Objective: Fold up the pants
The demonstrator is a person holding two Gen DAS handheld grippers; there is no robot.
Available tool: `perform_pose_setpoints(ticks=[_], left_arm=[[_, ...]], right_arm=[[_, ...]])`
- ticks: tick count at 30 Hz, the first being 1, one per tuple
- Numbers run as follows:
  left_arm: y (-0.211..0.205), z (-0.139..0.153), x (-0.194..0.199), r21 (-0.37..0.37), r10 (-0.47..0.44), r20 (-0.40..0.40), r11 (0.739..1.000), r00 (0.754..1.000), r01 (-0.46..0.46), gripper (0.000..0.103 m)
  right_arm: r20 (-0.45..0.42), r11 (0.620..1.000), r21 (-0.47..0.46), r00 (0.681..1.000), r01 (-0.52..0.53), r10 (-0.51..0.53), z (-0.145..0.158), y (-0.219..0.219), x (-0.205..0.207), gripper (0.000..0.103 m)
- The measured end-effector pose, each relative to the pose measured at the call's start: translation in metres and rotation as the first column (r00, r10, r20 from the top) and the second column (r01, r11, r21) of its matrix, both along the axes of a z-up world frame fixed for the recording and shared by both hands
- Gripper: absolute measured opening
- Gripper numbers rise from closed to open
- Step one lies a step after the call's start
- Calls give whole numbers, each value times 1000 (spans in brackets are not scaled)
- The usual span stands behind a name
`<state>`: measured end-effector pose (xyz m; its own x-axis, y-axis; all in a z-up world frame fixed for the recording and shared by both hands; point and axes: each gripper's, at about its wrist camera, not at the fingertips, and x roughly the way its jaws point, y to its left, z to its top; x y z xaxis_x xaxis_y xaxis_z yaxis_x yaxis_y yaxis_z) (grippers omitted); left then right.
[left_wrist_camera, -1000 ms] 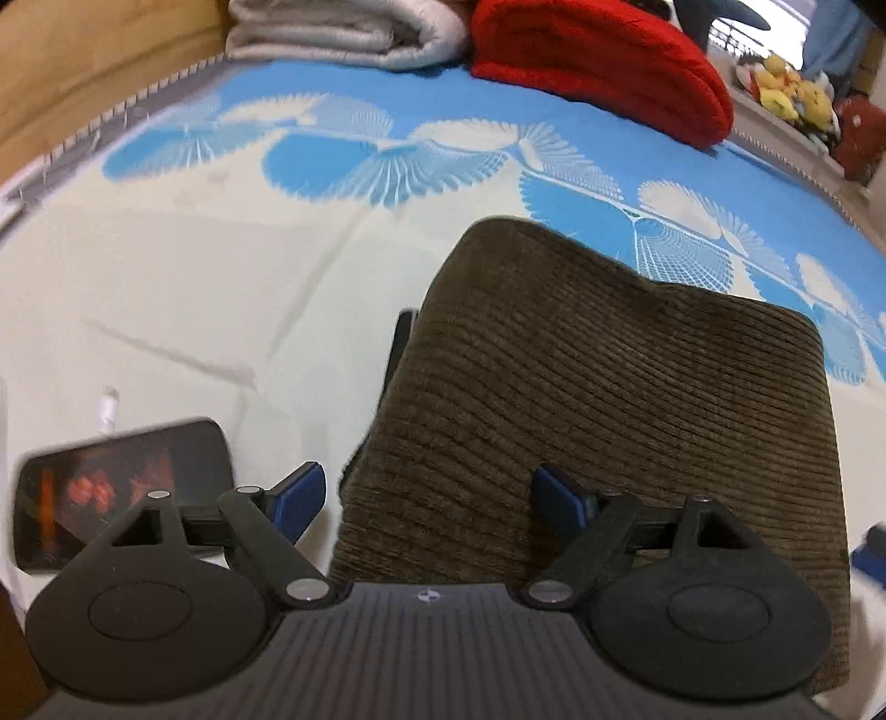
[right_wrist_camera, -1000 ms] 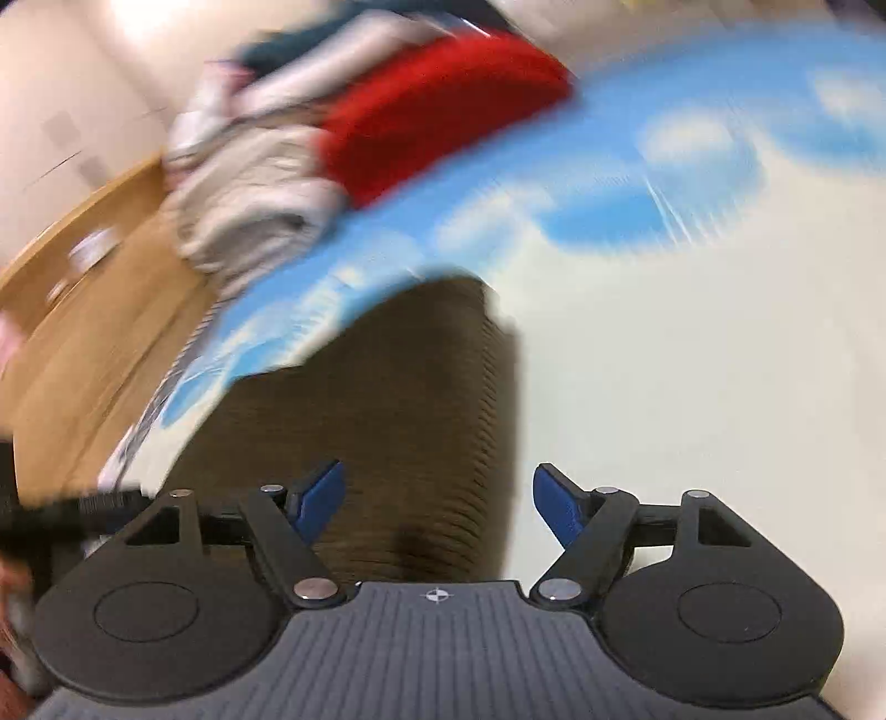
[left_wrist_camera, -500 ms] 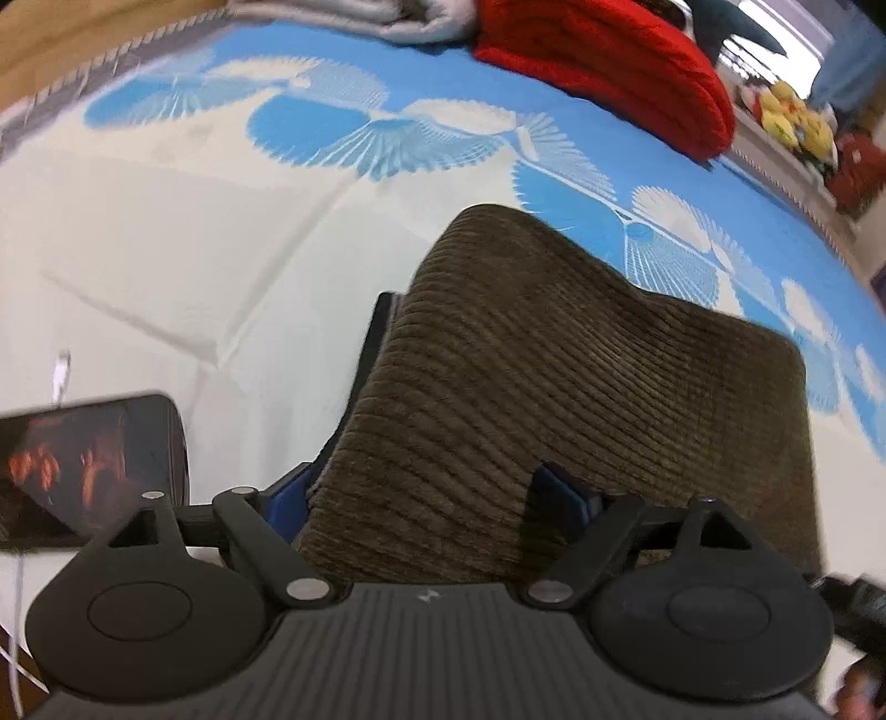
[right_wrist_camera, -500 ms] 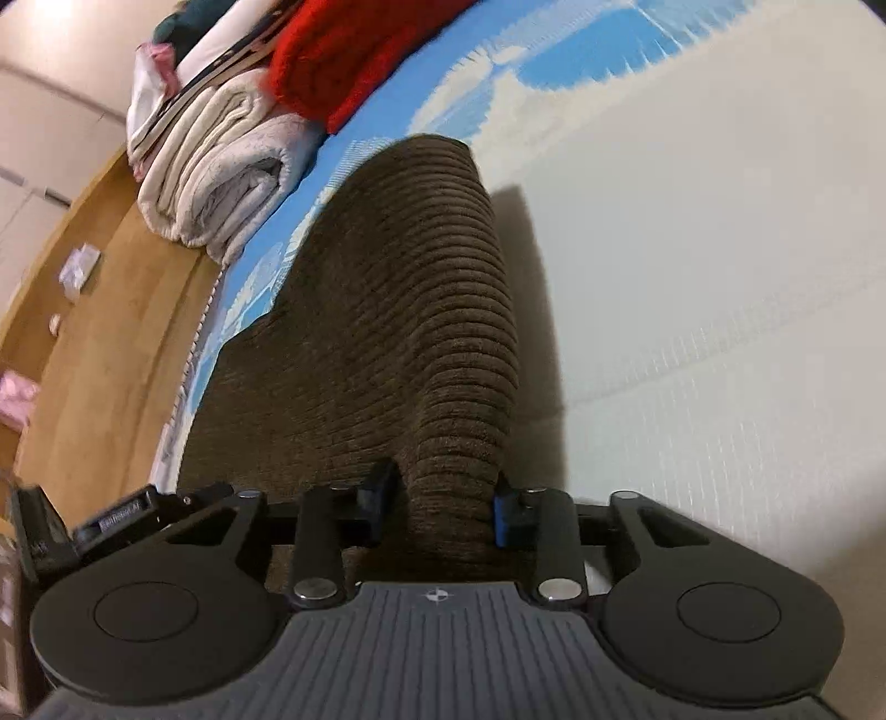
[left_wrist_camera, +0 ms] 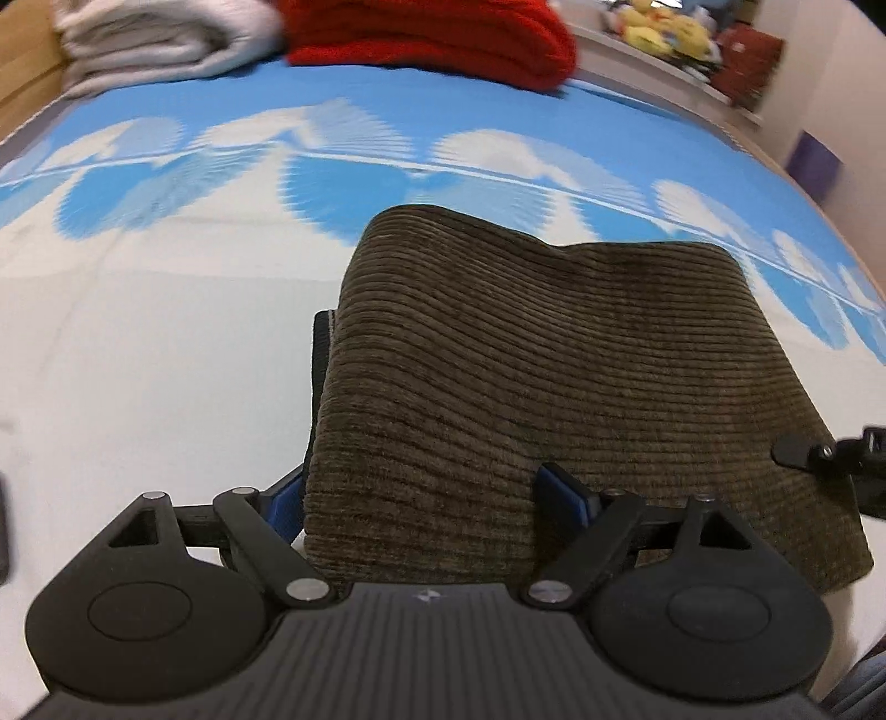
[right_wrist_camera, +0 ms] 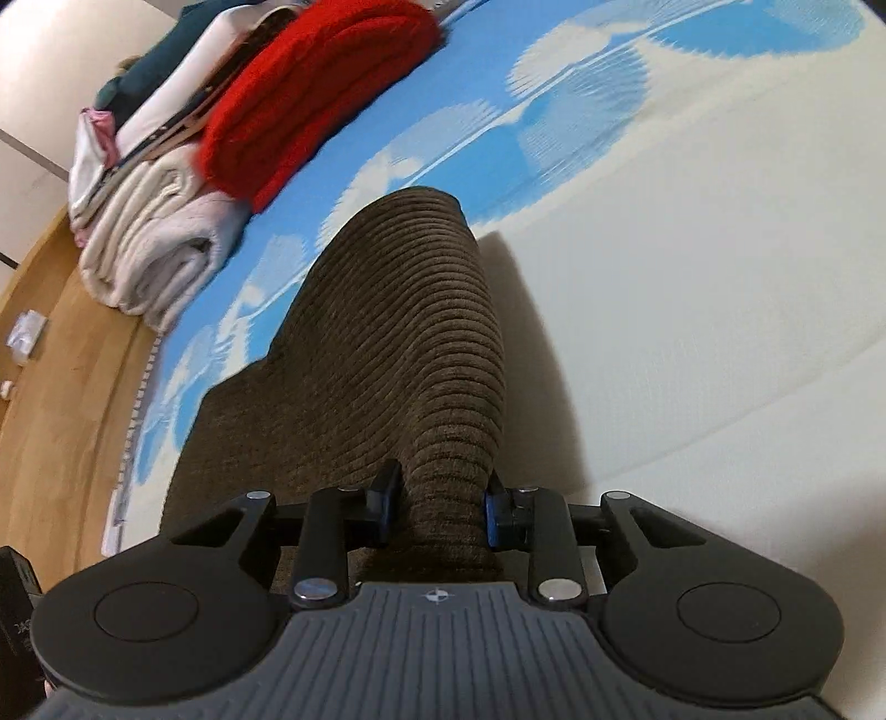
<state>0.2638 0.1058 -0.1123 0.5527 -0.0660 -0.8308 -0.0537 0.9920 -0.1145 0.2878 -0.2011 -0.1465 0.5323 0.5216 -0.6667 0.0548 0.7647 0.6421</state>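
Blue-and-white bedspread (left_wrist_camera: 166,310) under folded brown pants (left_wrist_camera: 554,360); our right gripper (right_wrist_camera: 437,507) now clenched on their near edge; left gripper (left_wrist_camera: 421,498) fingers spread, straddling the corner, nearer than before.

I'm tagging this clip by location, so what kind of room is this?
Probably a bedroom: the brown corduroy pants lie on a blue-and-white patterned bedsheet, folded blankets are stacked beyond them, and plush toys sit on a ledge.

Blue-patterned bedspread (left_wrist_camera: 387,99), wooden floor (right_wrist_camera: 61,354)
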Motion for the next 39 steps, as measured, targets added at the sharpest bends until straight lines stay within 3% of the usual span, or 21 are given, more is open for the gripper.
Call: perform_pose_setpoints(ticks=[7, 10, 14, 18, 20, 23, 26, 28, 30, 32, 35, 39], left_arm=[[-78, -5, 20, 31, -106, 43, 994, 993, 105, 88], [-100, -9, 23, 84, -120, 66, 990, 991, 115, 89], [-101, -12, 29, 80, -100, 60, 992, 993, 96, 90], [-100, -12, 26, 88, -115, 68, 990, 991, 109, 90], [-99, -10, 25, 92, -113, 72, 990, 991, 107, 94], [-96, -6, 24, 102, -111, 74, 989, 991, 103, 94], [-97, 5, 14, 145, -137, 106, 982, 985, 121, 101], [-96, 9, 10, 161, -151, 134, 979, 979, 128, 103], [-93, 9, 11, 162, -147, 129, 979, 981, 125, 103], [-87, 8, 14, 146, -124, 116, 983, 985, 107, 103], [-70, 9, 19, 123, -74, 107, 990, 992, 61, 103], [-46, 9, 24, 96, -17, 99, 995, 995, 7, 103]], right_arm=[[4, 994, -104, 1000, 22, -22, 3, -75, 16, 30], [-7, 993, -95, 997, 71, -72, -7, -96, 19, 31], [-42, 993, -63, 994, 95, -98, -19, -104, 18, 33], [-46, 991, -117, 996, 65, -71, -14, -99, 16, 35], [-38, 988, -145, 997, 60, -66, -10, -96, 17, 42], [10, 963, -256, 997, 80, -80, 1, -89, 18, 52], [136, 921, -358, 984, 153, -110, 19, -84, 17, 63], [235, 906, -378, 967, 188, -103, 31, -80, 19, 64], [317, 903, -381, 945, 201, -77, 38, -75, 26, 60], [361, 899, -391, 931, 199, -49, 40, -70, 39, 30], [385, 874, -446, 923, 194, -8, 37, -62, 66, 8], [387, 861, -487, 920, 149, 60, 30, -51, 104, 8]])
